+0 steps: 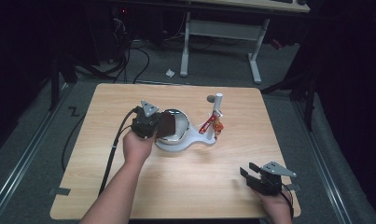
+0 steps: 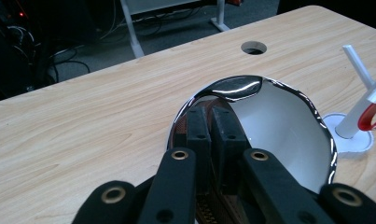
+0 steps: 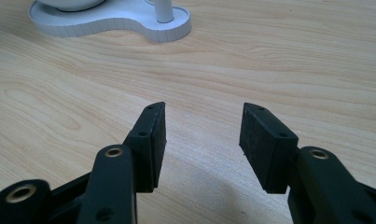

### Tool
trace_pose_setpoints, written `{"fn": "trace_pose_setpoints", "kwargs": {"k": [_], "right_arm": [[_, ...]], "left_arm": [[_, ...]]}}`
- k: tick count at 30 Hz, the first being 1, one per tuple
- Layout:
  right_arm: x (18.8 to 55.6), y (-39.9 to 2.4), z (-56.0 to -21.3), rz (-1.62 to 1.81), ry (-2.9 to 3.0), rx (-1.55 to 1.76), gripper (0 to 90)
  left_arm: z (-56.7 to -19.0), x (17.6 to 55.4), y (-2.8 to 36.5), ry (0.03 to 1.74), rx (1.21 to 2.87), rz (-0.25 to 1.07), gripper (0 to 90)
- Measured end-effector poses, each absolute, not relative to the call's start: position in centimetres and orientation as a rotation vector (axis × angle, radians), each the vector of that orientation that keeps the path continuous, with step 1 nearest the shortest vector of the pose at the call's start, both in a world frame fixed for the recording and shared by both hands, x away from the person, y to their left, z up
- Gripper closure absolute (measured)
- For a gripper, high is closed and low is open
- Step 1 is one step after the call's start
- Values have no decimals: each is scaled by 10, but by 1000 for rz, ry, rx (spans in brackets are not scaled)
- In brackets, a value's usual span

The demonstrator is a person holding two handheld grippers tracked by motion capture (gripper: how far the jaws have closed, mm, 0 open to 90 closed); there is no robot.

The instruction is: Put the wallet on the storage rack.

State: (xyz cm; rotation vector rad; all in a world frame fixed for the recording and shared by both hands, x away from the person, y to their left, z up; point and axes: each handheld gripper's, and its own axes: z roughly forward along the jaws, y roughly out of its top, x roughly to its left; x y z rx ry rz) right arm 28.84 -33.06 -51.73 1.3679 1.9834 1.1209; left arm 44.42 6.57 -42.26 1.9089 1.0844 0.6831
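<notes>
A shiny metal bowl [image 1: 180,122] [image 2: 279,126] rests tilted on a white stand [image 1: 195,142] [image 3: 115,23] at the table's middle. From the stand rises a white post [image 1: 218,100] [image 2: 358,60], and a red and yellow piece [image 1: 212,123] [image 2: 374,116] hangs on it. My left gripper [image 1: 168,125] [image 2: 212,116] reaches into the bowl's mouth from the left, shut on a thin dark brown flat piece [image 1: 165,124] [image 2: 209,205]. My right gripper [image 1: 246,171] [image 3: 203,121] sits low over the table's near right corner, open, with bare wood between its fingers.
A round hole [image 1: 210,98] [image 2: 254,47] pierces the wooden table [image 1: 129,177] behind the stand. Beyond the table's far edge are a white desk frame [image 1: 218,42] and cables on the floor. Bare wood lies between the stand and my right gripper.
</notes>
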Motion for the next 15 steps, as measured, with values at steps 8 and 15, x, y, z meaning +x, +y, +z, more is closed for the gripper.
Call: {"fn": "trace_pose_setpoints", "kwargs": {"k": [8, 15], "right_arm": [[289, -331, -517, 1122, 1985, 1368, 511], [288, -331, -517, 1123, 1983, 1364, 510]], "left_arm": [[-427, 451, 57, 1094, 1887, 683, 857], [-426, 452, 59, 1101, 1866, 676, 804]]}}
